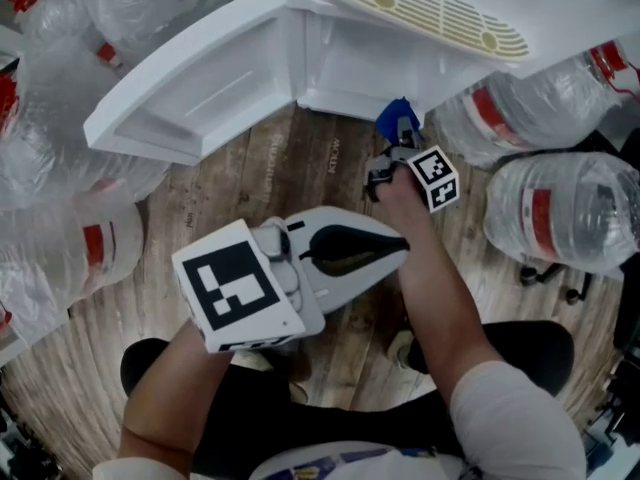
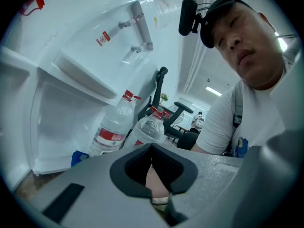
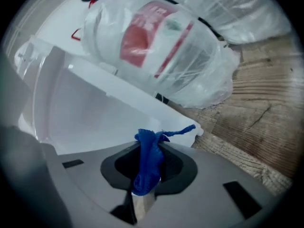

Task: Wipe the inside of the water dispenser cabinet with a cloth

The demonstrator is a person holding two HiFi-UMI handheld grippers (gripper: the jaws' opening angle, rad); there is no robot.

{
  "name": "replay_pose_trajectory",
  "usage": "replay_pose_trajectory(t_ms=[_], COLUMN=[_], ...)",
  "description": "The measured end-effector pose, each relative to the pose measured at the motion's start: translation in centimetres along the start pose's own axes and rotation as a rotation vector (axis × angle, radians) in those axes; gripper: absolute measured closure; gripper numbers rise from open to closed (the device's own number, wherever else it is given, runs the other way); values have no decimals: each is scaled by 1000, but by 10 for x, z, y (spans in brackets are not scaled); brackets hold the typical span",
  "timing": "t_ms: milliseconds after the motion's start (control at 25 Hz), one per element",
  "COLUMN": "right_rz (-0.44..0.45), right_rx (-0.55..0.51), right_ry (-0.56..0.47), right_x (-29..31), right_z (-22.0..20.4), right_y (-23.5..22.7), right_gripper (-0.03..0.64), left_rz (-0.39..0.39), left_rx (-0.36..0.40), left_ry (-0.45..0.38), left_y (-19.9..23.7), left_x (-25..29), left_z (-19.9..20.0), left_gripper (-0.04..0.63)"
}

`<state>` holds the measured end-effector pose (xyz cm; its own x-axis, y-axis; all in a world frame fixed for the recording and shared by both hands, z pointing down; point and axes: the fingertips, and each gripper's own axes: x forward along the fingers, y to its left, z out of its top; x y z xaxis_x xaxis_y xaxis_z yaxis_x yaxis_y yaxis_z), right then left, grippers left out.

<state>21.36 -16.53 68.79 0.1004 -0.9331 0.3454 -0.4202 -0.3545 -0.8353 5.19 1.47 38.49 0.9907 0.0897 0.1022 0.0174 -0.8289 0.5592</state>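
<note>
Held right gripper (image 1: 400, 136) forward on outstretched arm, jaws pinching blue cloth (image 3: 148, 158) at open cabinet (image 1: 340, 68); held left gripper (image 1: 398, 246) back, jaws pressed together.

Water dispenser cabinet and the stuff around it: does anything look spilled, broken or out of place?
Nothing looks spilled or broken. The cabinet door stands wide open and big water bottles crowd the floor on both sides. The only untidy bit is the blue cloth, scrunched in the right gripper with a loose tail sticking out.
</note>
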Motion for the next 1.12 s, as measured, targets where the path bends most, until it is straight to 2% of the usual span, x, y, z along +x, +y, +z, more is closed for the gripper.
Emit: replay_pose_trajectory(t_ms=[120,240,360,520,600,680,760,880,960,1120], right_rz=[-3,24,46,110,162,206,238,260,273,300], right_rx=[-190,-424,-623,-882,-970,-1021,-1057,-1092,-1099,-1093], right_ry=[130,293,433,645,710,742,756,760,760,772], right_x=[-5,-23,-53,-113,-152,-190,-229,-298,-354,-486], right_z=[-24,-44,-48,-51,-47,-37,-24,4,26,58], right_y=[38,80,112,153,177,208,245,309,362,468], right_gripper=[552,552,552,552,552,551,551,551,551,551], left_rz=[41,87,88,190,238,284,297,305,307,256], left_rx=[20,10,-18,61,99,99,82,35,26,-23], left_ry=[-15,-36,-130,-177,-173,-122,-56,12,60,97], left_y=[2,7,1,-12,-28,-46,-75,-141,-198,-337], left_x=[-6,-13,-17,-30,-44,-61,-77,-101,-114,-139], left_z=[11,21,54,100,116,120,123,143,168,231], left_gripper=[593,592,592,593,592,592,592,594,593,593])
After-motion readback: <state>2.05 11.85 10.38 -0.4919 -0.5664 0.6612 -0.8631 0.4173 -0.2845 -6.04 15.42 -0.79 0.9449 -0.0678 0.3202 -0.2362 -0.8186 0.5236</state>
